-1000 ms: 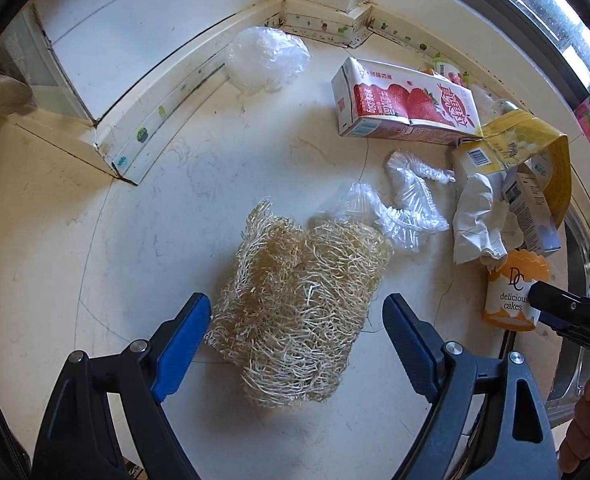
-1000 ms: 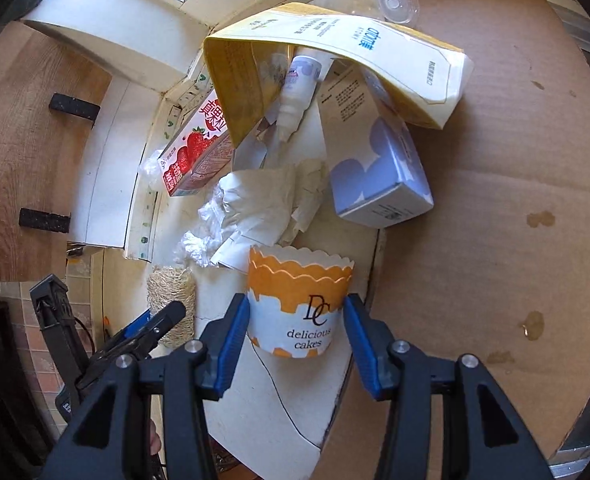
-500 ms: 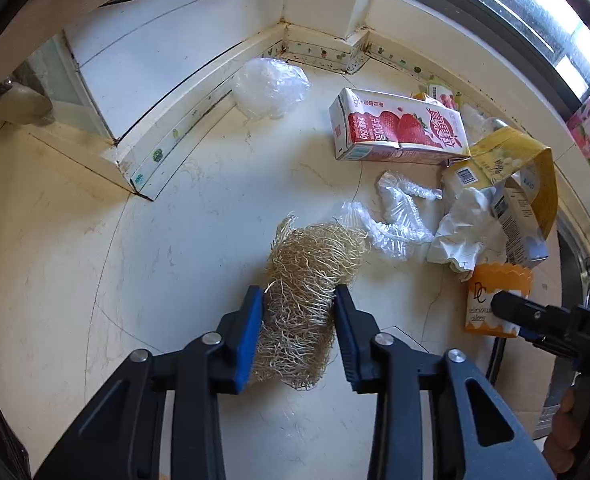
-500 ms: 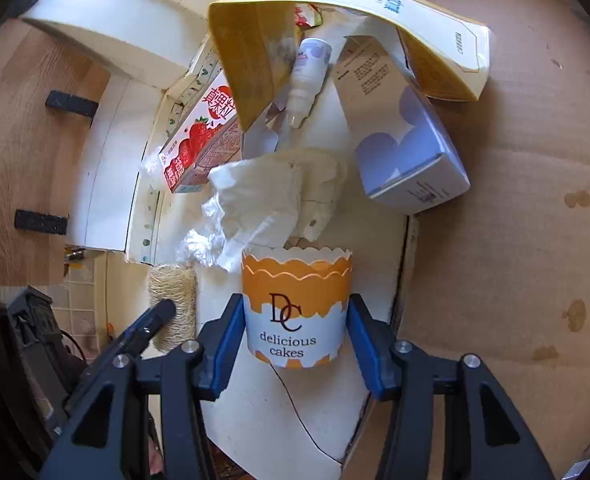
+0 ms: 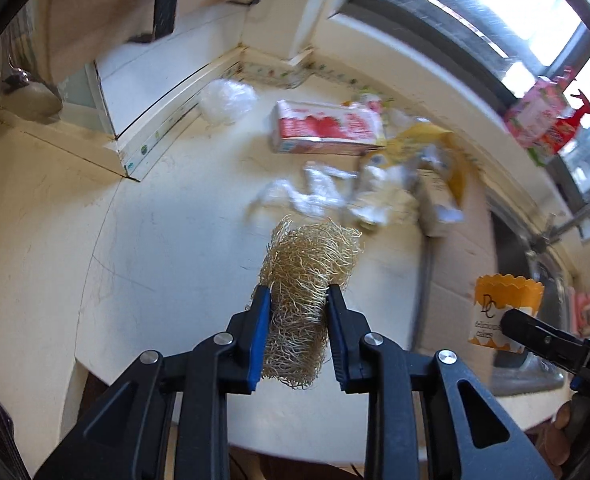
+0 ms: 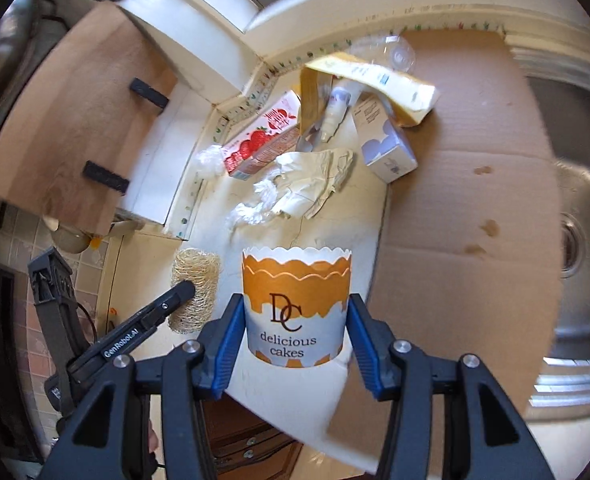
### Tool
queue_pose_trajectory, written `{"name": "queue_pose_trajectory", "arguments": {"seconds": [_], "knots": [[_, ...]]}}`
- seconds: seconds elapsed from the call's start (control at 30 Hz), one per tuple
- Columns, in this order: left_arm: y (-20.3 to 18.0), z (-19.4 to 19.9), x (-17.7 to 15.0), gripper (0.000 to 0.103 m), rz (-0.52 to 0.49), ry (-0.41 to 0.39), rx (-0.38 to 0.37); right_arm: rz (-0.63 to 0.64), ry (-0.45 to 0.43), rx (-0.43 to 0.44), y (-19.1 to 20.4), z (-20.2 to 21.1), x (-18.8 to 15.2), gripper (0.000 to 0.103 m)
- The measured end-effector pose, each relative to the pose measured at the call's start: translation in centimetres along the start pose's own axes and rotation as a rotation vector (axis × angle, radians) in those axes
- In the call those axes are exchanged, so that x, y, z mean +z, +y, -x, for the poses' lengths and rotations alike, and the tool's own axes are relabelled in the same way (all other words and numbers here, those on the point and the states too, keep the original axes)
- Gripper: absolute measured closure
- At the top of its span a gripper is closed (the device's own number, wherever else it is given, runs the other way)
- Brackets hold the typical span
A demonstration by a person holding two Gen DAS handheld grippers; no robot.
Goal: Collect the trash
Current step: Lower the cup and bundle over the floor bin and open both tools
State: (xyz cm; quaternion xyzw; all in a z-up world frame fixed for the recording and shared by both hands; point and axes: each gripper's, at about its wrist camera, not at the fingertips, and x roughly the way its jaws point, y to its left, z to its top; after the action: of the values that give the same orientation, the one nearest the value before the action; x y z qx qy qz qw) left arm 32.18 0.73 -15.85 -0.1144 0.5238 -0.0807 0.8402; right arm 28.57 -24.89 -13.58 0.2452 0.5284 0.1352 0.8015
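Each fisheye camera is sitting just behind its own pair of black, blue-padded fingers and is looking steeply down along them at the pale cream stone countertop (image 5: 143, 240). The left wrist view is facing toward the window corner, with the tan fibrous loofah scrubber (image 5: 303, 280) close in front. The right wrist view is facing the flattened brown cardboard sheet (image 6: 467, 200) and steel sink (image 6: 575, 280), with the orange-and-white paper cake cup (image 6: 297, 312) filling its near field. Both views are sharing the red strawberry milk carton (image 5: 327, 128), scrubber and cup.
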Motion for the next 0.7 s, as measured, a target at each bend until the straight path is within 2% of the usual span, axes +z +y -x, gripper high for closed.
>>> {"name": "queue_pose_trajectory", "arguments": {"seconds": [0.23,0.37,0.53,0.7], "knots": [[-3.7,7.0,-6.4,0.078,-0.109,-0.009,-0.158,0.005,-0.099,-0.046,1.6,7.5,-7.8,0.052],[-4.7,10.2,-11.1,0.078,-0.182,0.007,-0.204,0.01,-0.104,-0.062,2.4,9.8,-12.7,0.052],[-4.0,12.3,-17.0,0.078,-0.227,0.049,-0.213,0.04,-0.064,-0.078,3.7,10.0,-19.0,0.052],[-1.7,12.4,-22.1,0.078,-0.241,0.101,-0.166,0.054,0.012,-0.07,3.9,8.1,-24.1,0.052]]}}
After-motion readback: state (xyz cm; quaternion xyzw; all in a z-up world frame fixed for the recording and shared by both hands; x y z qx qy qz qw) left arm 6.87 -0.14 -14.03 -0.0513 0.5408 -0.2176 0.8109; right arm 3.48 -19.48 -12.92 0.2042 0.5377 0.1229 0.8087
